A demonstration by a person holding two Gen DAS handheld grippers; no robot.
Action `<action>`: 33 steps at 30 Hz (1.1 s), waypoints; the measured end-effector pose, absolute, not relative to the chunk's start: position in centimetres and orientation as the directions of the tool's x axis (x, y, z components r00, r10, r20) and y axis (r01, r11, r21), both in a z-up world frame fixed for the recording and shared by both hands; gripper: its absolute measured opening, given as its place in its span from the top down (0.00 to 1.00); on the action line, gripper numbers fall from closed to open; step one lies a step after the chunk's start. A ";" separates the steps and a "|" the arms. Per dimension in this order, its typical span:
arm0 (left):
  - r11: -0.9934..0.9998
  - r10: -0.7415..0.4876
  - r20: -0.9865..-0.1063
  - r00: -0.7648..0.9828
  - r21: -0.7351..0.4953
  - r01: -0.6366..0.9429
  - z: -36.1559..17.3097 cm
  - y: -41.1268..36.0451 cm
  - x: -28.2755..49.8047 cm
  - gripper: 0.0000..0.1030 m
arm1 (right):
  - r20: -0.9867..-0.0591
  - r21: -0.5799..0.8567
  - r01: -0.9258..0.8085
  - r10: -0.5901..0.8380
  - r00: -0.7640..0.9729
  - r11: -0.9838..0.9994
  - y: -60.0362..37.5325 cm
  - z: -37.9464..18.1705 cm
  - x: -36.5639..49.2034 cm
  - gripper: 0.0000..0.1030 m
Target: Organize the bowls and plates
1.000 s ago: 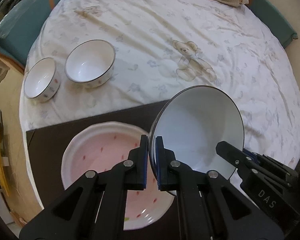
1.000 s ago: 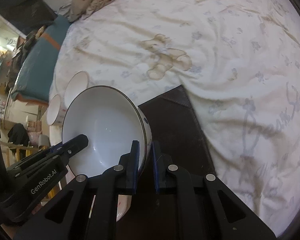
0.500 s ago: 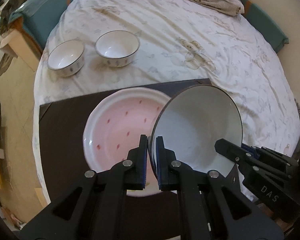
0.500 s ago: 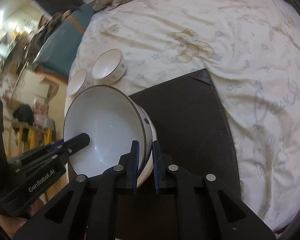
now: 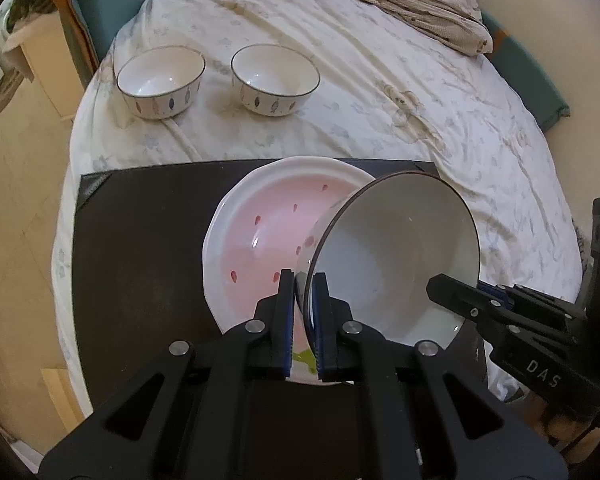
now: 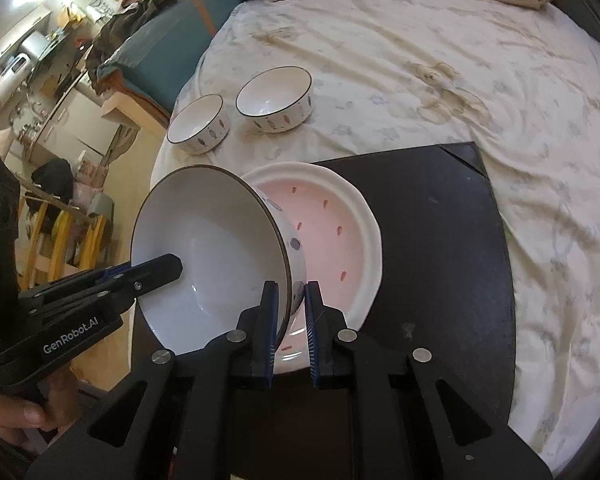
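A stiff, slippery, breakable bowl (image 5: 396,256) is held tilted above the plate (image 5: 260,236), its rim clamped by the closed left hand-held gripper (image 5: 303,312) and right hand-held gripper (image 6: 290,320).

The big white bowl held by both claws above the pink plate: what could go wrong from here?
1. Both the left claw and the right claw pinch only the thin rim of the big white bowl, which is tilted; it could slip.
2. It hangs over the pink plate; a drop may chip either.
3. The dark board lies on soft bedding, so a landing may wobble.
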State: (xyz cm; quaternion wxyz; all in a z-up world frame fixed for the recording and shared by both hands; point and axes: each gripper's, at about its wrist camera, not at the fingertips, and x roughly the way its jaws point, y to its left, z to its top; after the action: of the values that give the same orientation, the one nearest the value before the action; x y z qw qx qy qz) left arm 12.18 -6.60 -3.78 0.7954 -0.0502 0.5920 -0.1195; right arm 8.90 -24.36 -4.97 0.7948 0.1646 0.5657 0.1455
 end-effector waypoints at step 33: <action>0.974 -0.228 -0.958 0.172 -0.224 0.039 -9.1 -5.8 15.4 0.92 | -0.865 0.493 0.101 0.475 0.161 0.864 -24.1 -11.3 13.0 0.83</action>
State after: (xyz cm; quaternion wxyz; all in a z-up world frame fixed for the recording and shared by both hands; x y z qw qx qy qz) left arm 15.44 -5.84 -9.06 0.7619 -0.0741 0.6374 -0.0874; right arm 13.00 -24.05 -11.27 0.7275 0.2267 0.6346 0.1285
